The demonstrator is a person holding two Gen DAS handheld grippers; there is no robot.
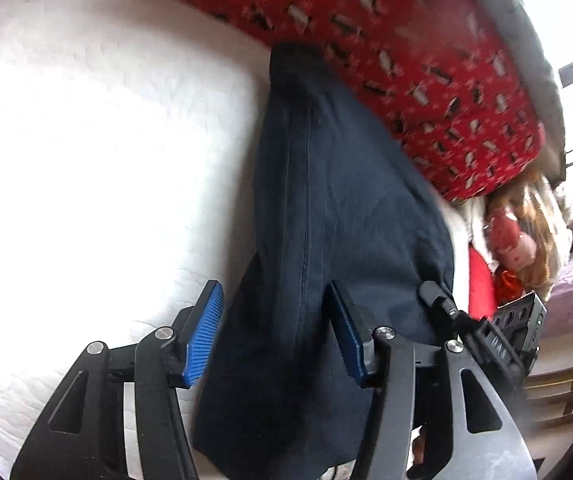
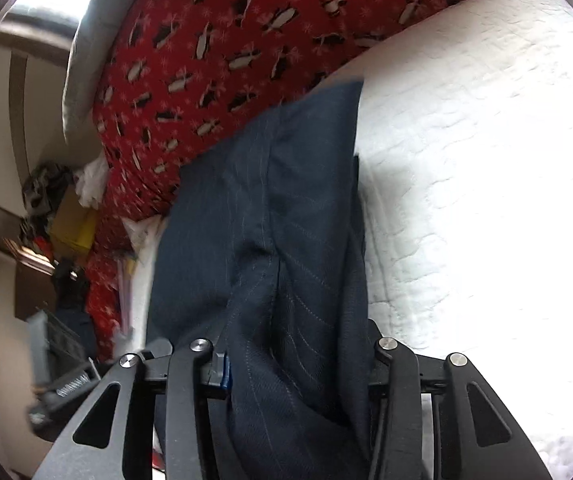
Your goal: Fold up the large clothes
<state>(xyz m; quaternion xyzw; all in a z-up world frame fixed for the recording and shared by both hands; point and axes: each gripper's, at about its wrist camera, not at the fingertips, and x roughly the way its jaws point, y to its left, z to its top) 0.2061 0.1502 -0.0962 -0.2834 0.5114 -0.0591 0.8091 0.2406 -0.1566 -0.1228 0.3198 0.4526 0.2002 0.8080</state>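
Dark navy pinstriped trousers [image 1: 326,208] lie as a long strip on a white quilted bed cover [image 1: 106,140]. My left gripper [image 1: 274,336] is open, its blue pads [image 1: 202,340] apart on either side of the near end of the cloth. In the right wrist view the trousers [image 2: 262,208] run away from me. My right gripper [image 2: 294,364] has bunched trouser cloth filling the gap between its fingers; one blue pad edge [image 2: 225,372] shows at the left, the other is hidden by cloth.
A red blanket with a penguin print [image 1: 406,60] lies along the far side of the bed, also in the right wrist view [image 2: 206,60]. A doll with long hair [image 1: 522,240] lies beside it. Cluttered shelves and boxes [image 2: 62,216] stand past the bed's edge.
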